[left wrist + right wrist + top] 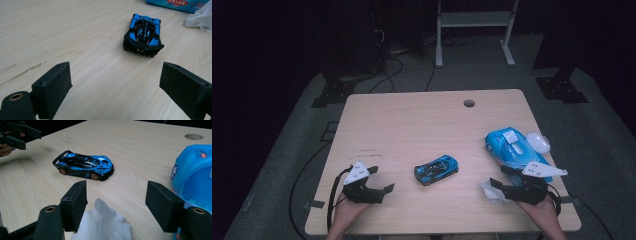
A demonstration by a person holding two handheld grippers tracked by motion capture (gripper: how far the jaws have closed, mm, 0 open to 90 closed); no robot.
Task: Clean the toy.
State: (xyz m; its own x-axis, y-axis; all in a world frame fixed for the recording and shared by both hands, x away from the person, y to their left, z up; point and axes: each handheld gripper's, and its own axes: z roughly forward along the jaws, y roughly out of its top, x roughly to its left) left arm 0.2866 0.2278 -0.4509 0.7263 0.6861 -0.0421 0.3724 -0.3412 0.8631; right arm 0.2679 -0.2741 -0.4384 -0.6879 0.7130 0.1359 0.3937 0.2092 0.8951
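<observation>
A blue and black toy sports car [436,169] sits on the wooden table [412,120], slightly in front of its middle. My left gripper [382,179] is near the front left edge and is open, with nothing between its pads. In the left gripper view the car [143,32] lies ahead, beyond the gripper [115,82]. My right gripper [498,176] is open at the front right. A crumpled white tissue [102,225] lies on the table under and between its spread jaws [116,202], with neither pad pressing on it. The car [83,165] is past the tissue.
A blue pack of wet wipes [512,147] lies just behind my right gripper, with a white oval object [538,141] at its far side. A round hole [469,103] is near the table's back edge. Cables and a white frame stand on the floor beyond.
</observation>
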